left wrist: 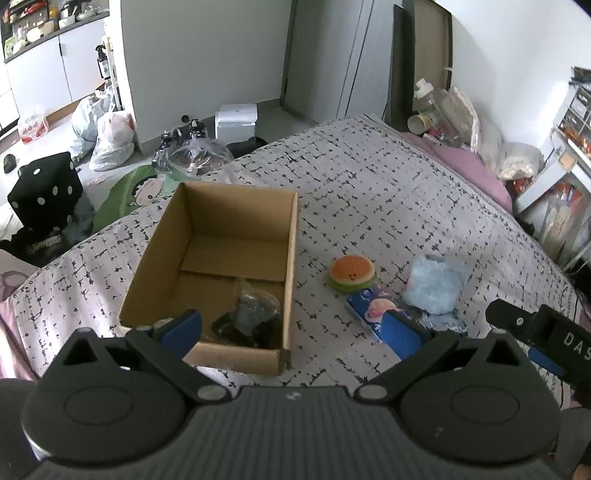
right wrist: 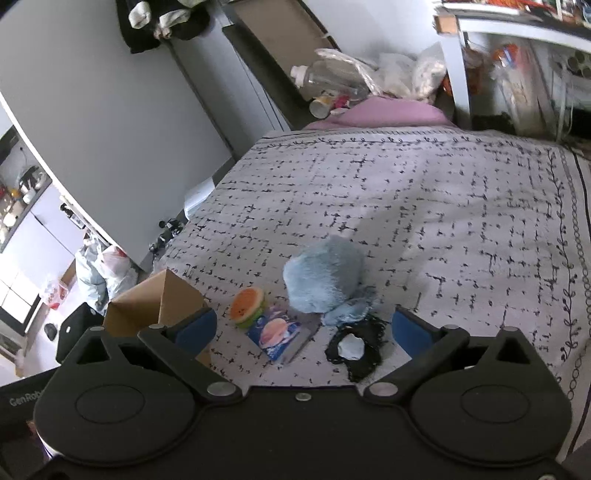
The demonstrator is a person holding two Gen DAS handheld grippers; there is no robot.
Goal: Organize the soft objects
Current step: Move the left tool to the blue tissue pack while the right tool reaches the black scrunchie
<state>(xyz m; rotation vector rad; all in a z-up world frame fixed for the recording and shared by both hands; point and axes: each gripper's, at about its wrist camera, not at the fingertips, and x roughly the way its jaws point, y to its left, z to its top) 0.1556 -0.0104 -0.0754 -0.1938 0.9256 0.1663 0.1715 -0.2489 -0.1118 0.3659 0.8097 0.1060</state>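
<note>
Brown box, pale-blue plush, black-on-white gridded bedspread.

A lived-in bedroom in a home. A bed with a grid-patterned white coverlet over a pink sheet fills the middle. Full plastic bags sit on the floor past its far-left corner, beside white cupboards under a cluttered shelf; crowded shelving stands off its far-right corner.

Matt corrugated cardboard box, fluffy blue plush, glossy printed packet, woven cloth bedspread
</note>
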